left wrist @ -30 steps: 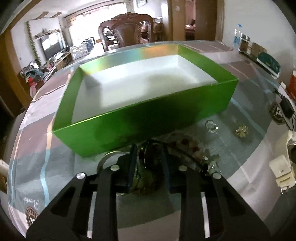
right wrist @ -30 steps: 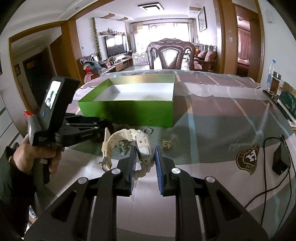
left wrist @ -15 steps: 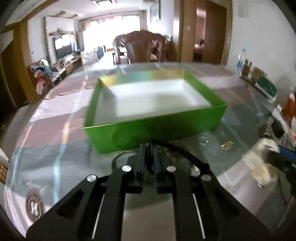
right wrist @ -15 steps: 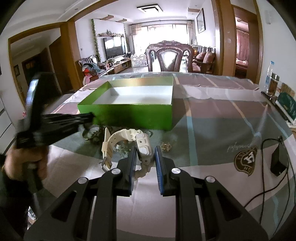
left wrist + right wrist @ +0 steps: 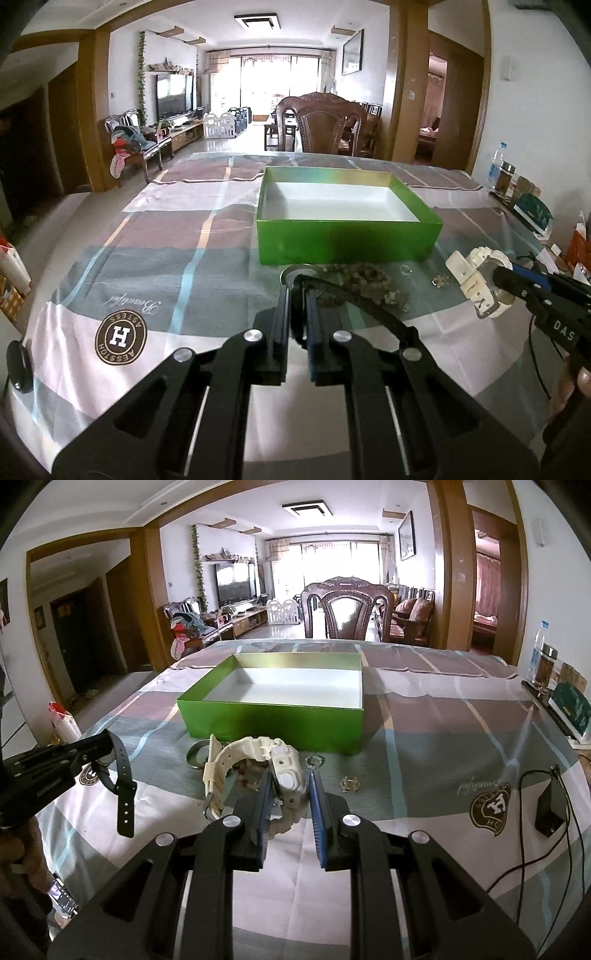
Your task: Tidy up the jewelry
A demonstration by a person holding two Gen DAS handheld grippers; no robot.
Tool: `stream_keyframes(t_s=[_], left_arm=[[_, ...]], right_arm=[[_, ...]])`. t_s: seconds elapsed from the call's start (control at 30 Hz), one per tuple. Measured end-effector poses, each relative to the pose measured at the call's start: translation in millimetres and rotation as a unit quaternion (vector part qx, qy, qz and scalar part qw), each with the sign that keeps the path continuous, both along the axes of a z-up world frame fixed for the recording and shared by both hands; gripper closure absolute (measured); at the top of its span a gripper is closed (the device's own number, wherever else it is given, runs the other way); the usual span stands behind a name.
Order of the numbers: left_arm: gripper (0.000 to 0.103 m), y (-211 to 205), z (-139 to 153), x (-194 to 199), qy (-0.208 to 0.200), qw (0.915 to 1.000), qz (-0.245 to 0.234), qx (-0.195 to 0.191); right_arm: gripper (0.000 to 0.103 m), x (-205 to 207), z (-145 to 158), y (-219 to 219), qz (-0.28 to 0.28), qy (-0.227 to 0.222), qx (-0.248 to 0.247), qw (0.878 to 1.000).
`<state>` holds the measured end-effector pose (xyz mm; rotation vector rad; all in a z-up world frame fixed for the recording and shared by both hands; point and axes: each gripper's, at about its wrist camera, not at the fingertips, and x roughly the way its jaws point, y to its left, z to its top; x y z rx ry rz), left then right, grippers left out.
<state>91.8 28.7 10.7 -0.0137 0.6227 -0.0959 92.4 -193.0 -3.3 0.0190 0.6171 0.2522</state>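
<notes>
The black watch (image 5: 118,775) has been lifted off the bench (image 5: 147,258) since a second ago, pinched by the left hand-held gripper (image 5: 297,295). The white watch (image 5: 258,771) is clamped by the right hand-held gripper (image 5: 288,790), near the green box (image 5: 273,709).

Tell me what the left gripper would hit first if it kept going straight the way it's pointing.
Probably the near wall of the green box. The left gripper, shut on the black watch, points over the metal bangle; whether it clears the box rim is unclear.

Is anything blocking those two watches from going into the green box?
Nothing visible does. The black watch in the left gripper and the white watch in the right gripper face only the green box's front wall.
</notes>
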Motion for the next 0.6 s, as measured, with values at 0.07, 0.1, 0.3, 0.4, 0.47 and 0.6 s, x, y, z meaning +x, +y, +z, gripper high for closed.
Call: stream_keyframes(t_s=[0.07,0.1,0.3,0.4,0.47,0.6], left_arm=[[0.095,-1.3,0.7,-2.2,-0.001,1.0000,-0.002,0.001],[0.095,-2.3,1.4,-3.7,-0.002,1.0000,-0.004,0.001],[0.095,-2.9,2.8,-7.3,-0.001,0.9999,-0.011,0.004],[0.095,-2.7,3.0,-7.1,0.000,0.9999,-0.011,0.004],[0.095,-2.5,2.9,-7.1,0.000,0.9999,-0.010,0.004],[0.095,-3.0,1.1,-6.4,0.005,0.9999,-0.013,0.004]], right_arm=[[0.083,-0.8,0.5,0.0,-0.002,-0.001,-0.001,1.000],[0.083,-0.9,1.3,0.0,-0.002,-0.002,-0.001,1.000],[0.083,-1.3,2.4,-0.2,-0.004,-0.003,-0.001,1.000],[0.083,-1.5,2.6,0.8,-0.004,-0.003,-0.002,1.000],[0.083,-1.7,2.3,0.9,-0.004,-0.003,-0.003,1.000],[0.083,-1.4,2.3,1.4,-0.003,-0.002,-0.003,1.000]])
